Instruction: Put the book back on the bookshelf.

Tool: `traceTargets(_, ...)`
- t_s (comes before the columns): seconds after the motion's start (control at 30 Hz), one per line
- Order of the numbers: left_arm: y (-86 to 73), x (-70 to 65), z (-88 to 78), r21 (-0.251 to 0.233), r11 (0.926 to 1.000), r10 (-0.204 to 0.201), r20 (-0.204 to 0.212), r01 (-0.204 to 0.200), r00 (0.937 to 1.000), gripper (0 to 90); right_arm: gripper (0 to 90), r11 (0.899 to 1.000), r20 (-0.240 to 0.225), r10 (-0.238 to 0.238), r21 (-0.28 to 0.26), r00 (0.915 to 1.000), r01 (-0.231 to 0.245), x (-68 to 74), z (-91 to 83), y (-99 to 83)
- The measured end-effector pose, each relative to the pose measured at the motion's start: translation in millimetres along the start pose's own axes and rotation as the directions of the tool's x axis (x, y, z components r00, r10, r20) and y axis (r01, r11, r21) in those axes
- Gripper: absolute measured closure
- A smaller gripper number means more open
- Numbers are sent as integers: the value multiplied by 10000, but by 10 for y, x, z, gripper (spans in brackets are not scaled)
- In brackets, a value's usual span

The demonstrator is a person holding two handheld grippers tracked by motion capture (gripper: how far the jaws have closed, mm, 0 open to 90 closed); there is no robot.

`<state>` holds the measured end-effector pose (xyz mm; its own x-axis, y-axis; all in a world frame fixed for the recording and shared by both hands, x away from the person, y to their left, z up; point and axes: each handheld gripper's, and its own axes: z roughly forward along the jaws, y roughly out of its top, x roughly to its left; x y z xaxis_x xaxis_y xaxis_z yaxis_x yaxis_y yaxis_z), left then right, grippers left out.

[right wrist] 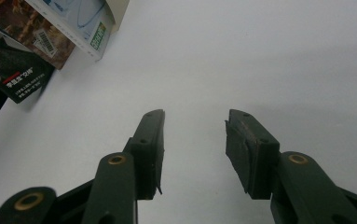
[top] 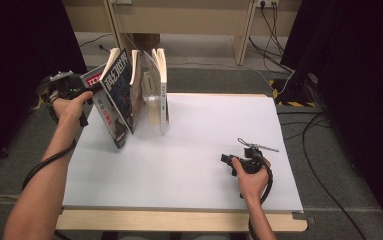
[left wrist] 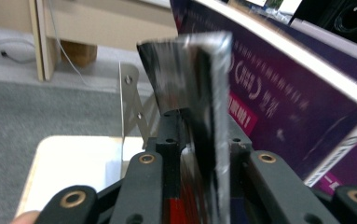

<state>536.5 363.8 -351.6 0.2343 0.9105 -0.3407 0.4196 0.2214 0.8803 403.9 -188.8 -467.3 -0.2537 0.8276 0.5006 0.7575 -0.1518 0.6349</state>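
A: Left gripper (top: 95, 90)?
B: At the tabletop's (top: 194, 165) far-left corner, level with the top of the leftmost book (top: 110, 107); in the left gripper view that book's edge (left wrist: 209, 116) sits between the jaws; can't tell if the pads press it or have let go.
A: Where's the book?
B: Standing tilted, leaning right against the row of books (top: 146, 90); a metal bookend (left wrist: 132, 105) is behind it in the left gripper view.
A: Right gripper (top: 225, 159)?
B: Released, jaws well apart, nothing between them; low over bare white tabletop (right wrist: 269, 60) near the right front, well apart from the books; book corners (right wrist: 50, 32) show far off in its own view.
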Motion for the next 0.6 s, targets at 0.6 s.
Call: traceTargets(0.6,221,-195,-58,-220,9961,845,-326,-853,9959,864,567,9999,12,20,123,10000,-21,-10,17,-5)
